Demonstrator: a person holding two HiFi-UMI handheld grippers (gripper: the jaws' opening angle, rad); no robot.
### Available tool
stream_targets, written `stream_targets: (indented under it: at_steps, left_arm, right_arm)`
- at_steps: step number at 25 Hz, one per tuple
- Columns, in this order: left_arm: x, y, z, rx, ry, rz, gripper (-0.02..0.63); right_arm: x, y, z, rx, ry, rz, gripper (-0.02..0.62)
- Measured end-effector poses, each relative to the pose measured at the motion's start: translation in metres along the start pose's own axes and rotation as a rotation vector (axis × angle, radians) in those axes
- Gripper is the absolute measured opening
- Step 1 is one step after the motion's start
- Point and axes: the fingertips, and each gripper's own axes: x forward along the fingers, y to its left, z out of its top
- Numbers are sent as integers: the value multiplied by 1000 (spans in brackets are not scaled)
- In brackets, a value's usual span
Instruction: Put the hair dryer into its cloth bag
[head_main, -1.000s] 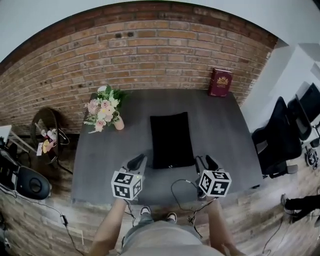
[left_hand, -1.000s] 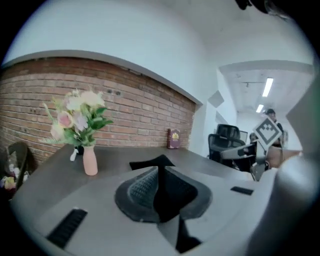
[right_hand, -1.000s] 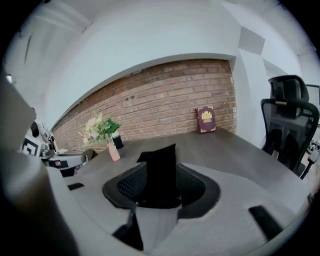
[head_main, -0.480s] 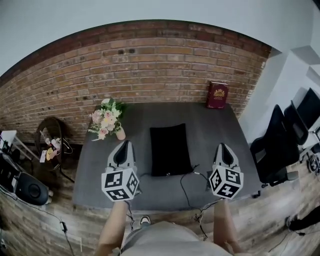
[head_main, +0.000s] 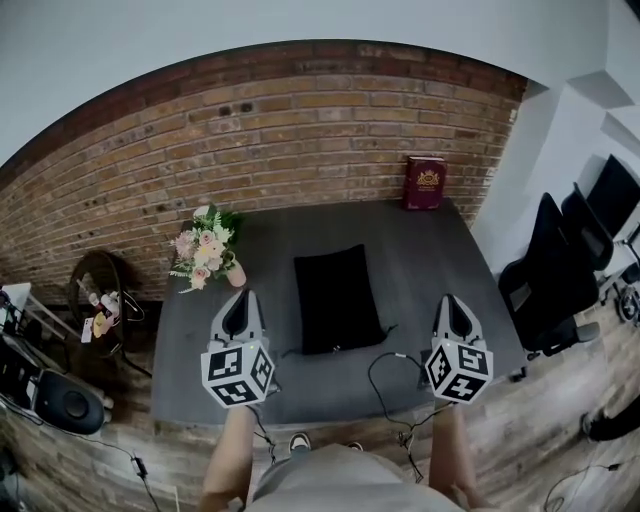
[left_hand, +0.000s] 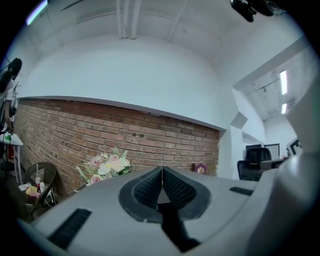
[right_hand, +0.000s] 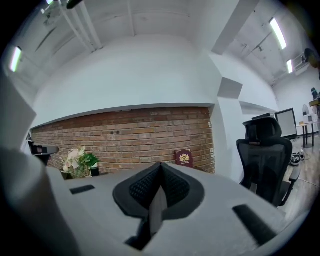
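The left gripper (head_main: 240, 300) and right gripper (head_main: 451, 305) hang level over the near part of the desk (head_main: 440, 260), each with its jaws pressed together on nothing. Between them and slightly farther off, the black bag (head_main: 337, 297) lies flat, clear of both pairs of jaws. A cord (head_main: 371, 372) trails from its near right corner, but the hair dryer itself cannot be seen. Beyond stand flowers (head_main: 205, 255) and a red book (head_main: 425, 182) by the brick wall (head_main: 300, 140).
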Motion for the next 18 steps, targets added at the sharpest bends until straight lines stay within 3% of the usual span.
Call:
stream_targets:
  at_steps: [18]
  left_arm:
    - [5,7,-12,11,27,-34,9]
  right_arm:
    - [-3,13,-16,-28,50,-14,0]
